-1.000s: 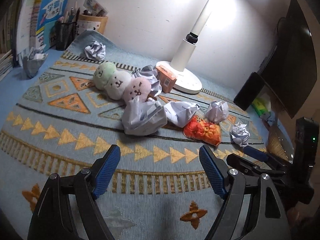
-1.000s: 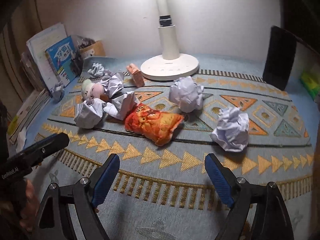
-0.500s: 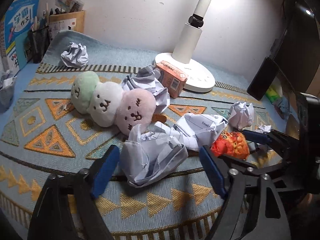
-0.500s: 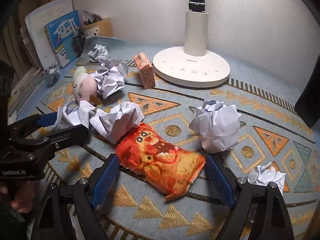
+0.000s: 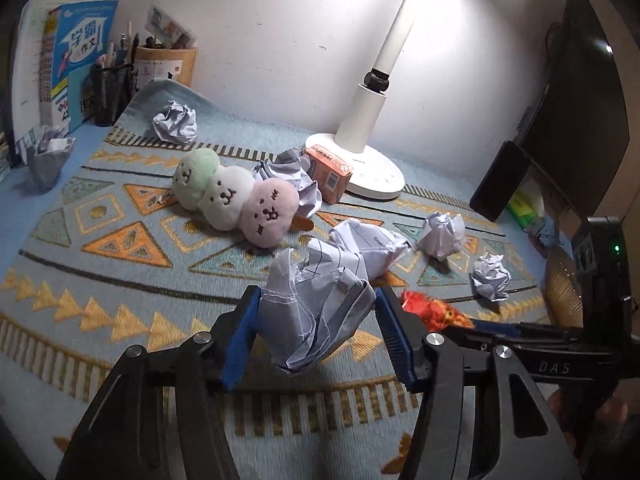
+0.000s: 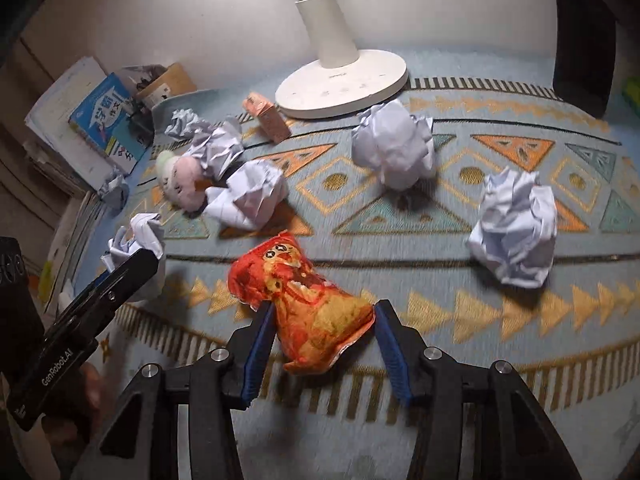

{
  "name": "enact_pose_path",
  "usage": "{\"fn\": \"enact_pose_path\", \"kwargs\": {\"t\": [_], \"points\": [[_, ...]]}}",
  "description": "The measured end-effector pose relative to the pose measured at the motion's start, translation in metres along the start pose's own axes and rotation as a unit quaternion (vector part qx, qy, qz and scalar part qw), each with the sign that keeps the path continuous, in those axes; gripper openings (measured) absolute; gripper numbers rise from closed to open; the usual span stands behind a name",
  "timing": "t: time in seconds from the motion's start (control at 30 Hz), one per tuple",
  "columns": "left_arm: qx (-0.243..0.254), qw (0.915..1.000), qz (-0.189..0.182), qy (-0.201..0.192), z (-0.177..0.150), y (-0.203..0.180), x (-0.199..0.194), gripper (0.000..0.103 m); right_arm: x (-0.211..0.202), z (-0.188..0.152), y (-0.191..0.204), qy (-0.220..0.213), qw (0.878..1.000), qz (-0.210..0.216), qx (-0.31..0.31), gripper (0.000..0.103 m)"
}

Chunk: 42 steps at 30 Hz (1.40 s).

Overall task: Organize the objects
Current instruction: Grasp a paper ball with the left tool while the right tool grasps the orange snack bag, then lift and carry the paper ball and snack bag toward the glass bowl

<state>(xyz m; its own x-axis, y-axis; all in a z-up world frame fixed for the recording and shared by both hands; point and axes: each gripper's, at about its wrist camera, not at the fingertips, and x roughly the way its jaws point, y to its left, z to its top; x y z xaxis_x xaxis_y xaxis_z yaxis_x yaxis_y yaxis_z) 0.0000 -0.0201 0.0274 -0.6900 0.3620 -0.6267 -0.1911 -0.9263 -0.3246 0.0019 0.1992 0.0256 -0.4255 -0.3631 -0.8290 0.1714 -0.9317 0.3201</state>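
Left tool [image 5: 318, 330] grips a loose paper wad [image 5: 316, 312] at lower centre, right tool [image 6: 322, 332] pinches the snack bag [image 6: 304, 300] unevenly; either may slip when lifted off the surface [image 5: 120, 280].

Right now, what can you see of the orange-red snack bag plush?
The orange-red snack bag plush is a soft, puffy pouch printed with cartoon eyes and chips, crimped at both ends. It lies tilted on the patterned blue woven mat, its lower half between the right gripper's blue pads, which close on its sides.
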Motion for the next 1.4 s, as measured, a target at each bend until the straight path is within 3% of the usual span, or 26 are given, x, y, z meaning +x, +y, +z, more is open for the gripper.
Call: {"fn": "enact_pose_path", "kwargs": {"t": [0.1, 0.23, 0.37, 0.5, 0.67, 0.9, 1.0, 1.07, 1.23, 1.4], "points": [[-0.005, 1.0000, 0.000, 0.001, -0.012, -0.002, -0.003, 0.055, -0.012, -0.022, 0.013, 0.005, 1.000, 0.027, 0.006, 0.053], [0.000, 0.9997, 0.003, -0.025, -0.018, -0.001, -0.011, 0.055, -0.016, -0.046, 0.027, 0.031, 0.997, 0.058, -0.037, 0.068], [-0.008, 0.9997, 0.002, -0.022, -0.018, 0.002, -0.009, 0.055, -0.021, -0.063, 0.038, 0.017, 0.993, 0.002, -0.114, 0.068], [-0.014, 0.9995, -0.004, -0.027, -0.018, 0.005, -0.011, 0.055, -0.015, -0.057, 0.046, -0.009, 0.983, -0.050, -0.177, 0.069], [-0.014, 0.9994, -0.003, -0.031, -0.019, 0.005, -0.013, 0.056, 0.004, -0.055, 0.063, -0.028, 0.966, -0.069, -0.249, 0.066], [-0.009, 0.9996, -0.001, -0.027, -0.018, 0.004, -0.012, 0.056, 0.007, -0.049, 0.065, -0.038, 0.975, -0.044, -0.214, 0.037], [-0.004, 0.9997, 0.010, -0.024, -0.018, -0.002, -0.012, 0.056, -0.001, -0.041, 0.052, -0.056, 0.984, -0.052, -0.158, 0.036], [-0.006, 0.9998, -0.002, -0.019, -0.019, -0.010, -0.014, 0.056, -0.011, -0.034, 0.036, -0.070, 0.990, -0.048, -0.114, 0.036], [0.016, 0.9998, 0.002, 0.009, -0.026, -0.042, -0.004, 0.056, -0.028, -0.029, 0.010, -0.107, 0.989, -0.068, -0.074, 0.036], [0.041, 0.9991, 0.009, 0.003, -0.034, -0.055, 0.001, 0.056, -0.013, -0.029, 0.001, -0.080, 0.992, -0.068, -0.064, 0.037]]}}
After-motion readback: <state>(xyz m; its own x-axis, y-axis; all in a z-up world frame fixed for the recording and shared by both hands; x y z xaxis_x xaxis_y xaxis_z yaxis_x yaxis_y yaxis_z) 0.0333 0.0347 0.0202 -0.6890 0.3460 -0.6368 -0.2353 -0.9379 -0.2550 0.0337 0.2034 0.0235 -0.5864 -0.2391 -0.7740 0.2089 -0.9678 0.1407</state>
